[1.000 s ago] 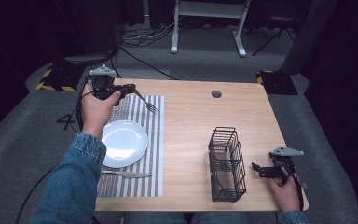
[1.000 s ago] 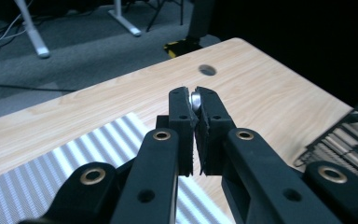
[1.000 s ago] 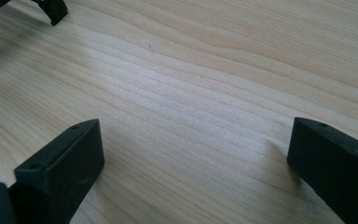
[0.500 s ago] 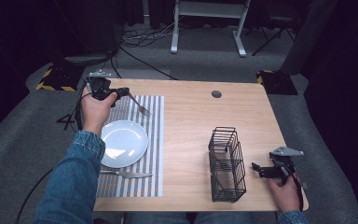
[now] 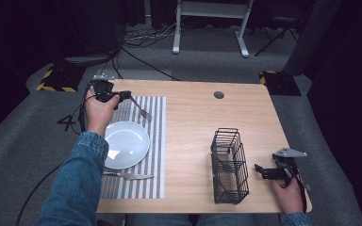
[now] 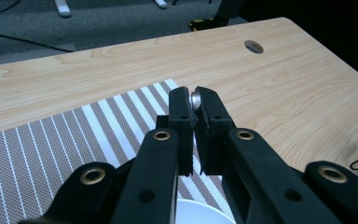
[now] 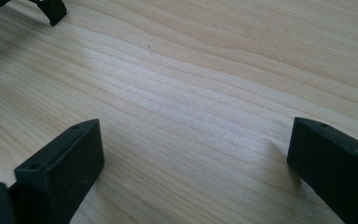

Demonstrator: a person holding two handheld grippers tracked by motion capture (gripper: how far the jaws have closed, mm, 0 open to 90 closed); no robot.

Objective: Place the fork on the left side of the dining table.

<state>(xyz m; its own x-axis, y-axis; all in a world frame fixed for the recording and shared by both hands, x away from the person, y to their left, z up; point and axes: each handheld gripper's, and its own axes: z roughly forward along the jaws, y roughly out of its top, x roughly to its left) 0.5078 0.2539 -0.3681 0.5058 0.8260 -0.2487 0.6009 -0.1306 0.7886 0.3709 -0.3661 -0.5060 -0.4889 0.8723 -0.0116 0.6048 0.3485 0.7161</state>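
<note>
1. Fork: pinched in left gripper, over striped mat near desk's far-left corner; handle mostly hidden between jaws.
2. Right gripper: jaws spread, near-right edge, beside wire basket.

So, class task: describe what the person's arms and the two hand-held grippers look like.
Left hand-held gripper: black, two jaws with brass-ringed holes, a black cable trailing off the table. Right hand-held gripper: black, a grey three-cornered plate on top. The left arm wears a blue denim sleeve.

Dark studio; floor cables; hazard tape
</note>
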